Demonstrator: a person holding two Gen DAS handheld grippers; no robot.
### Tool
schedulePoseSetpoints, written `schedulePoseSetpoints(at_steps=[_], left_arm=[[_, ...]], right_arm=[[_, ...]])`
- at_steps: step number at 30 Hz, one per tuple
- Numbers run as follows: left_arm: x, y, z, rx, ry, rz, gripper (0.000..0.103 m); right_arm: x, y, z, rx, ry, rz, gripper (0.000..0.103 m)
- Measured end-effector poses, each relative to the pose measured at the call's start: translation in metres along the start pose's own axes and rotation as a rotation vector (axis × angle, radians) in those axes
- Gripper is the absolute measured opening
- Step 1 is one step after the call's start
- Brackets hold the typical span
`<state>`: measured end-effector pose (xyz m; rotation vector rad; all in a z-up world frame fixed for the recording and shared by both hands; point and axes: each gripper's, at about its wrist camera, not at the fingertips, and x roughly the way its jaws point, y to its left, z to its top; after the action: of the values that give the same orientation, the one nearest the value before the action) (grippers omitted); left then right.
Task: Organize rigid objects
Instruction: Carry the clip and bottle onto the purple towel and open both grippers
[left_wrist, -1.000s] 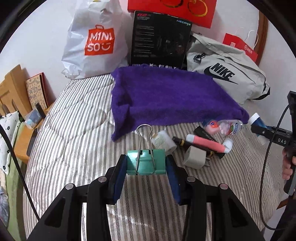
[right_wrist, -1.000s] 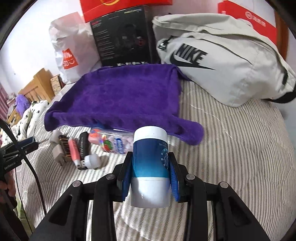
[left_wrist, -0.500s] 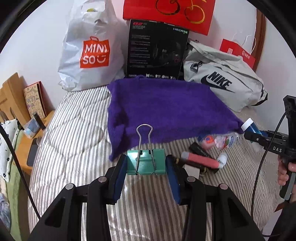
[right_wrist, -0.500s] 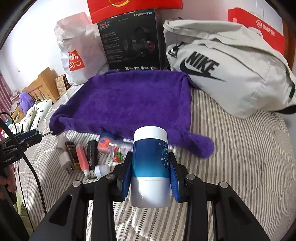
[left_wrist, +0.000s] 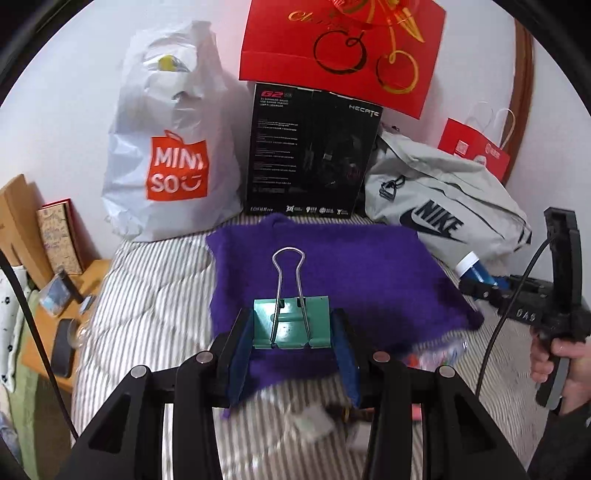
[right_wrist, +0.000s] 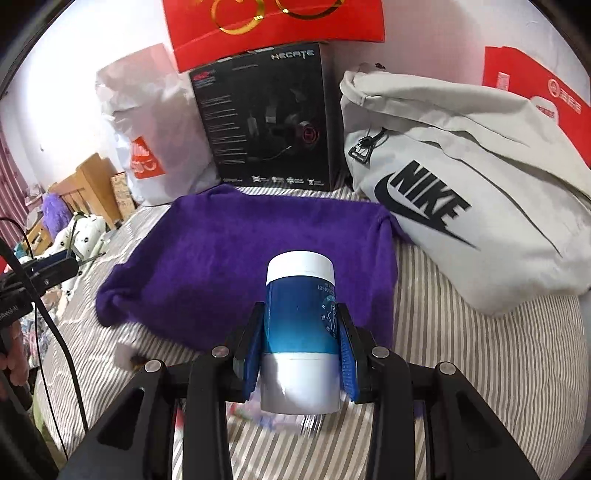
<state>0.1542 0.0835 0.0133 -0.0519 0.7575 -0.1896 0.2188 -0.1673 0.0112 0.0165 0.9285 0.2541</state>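
My left gripper (left_wrist: 291, 332) is shut on a teal binder clip (left_wrist: 291, 323), wire handles upright, held over the near edge of a purple towel (left_wrist: 332, 273). My right gripper (right_wrist: 301, 343) is shut on a blue and white bottle (right_wrist: 301, 332), also above the towel's (right_wrist: 258, 251) near edge. Several small items lie blurred on the striped bedding just below each gripper, among them a clear packet (left_wrist: 439, 352) and a white adapter (left_wrist: 314, 424). The right gripper with its bottle (left_wrist: 476, 271) shows at the right of the left wrist view, held by a hand (left_wrist: 561, 354).
Against the wall stand a white Miniso bag (left_wrist: 170, 155), a black headset box (left_wrist: 310, 151), a red gift bag (left_wrist: 340, 51) and a grey Nike bag (right_wrist: 461, 184). A wooden bedside shelf (left_wrist: 48, 280) with a phone lies left of the bed.
Both grippers have moved forward toward the towel, keeping their loads. The pile of small items has slid from mid-view to under the fingers.
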Motion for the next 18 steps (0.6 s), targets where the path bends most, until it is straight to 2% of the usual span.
schedulePoseSetpoints(at_steps=[12, 18], left_arm=[[0.105, 0.009, 0.044, -0.030, 0.088, 0.002, 0.040], [0.147, 0.012, 0.054, -0.028, 0.148, 0.020, 0.040]], right_arm=[[0.082, -0.003, 0.051, -0.039, 0.062, -0.008, 0.036], [0.121, -0.005, 0.058, -0.057, 0.123, -0.031, 0.036]])
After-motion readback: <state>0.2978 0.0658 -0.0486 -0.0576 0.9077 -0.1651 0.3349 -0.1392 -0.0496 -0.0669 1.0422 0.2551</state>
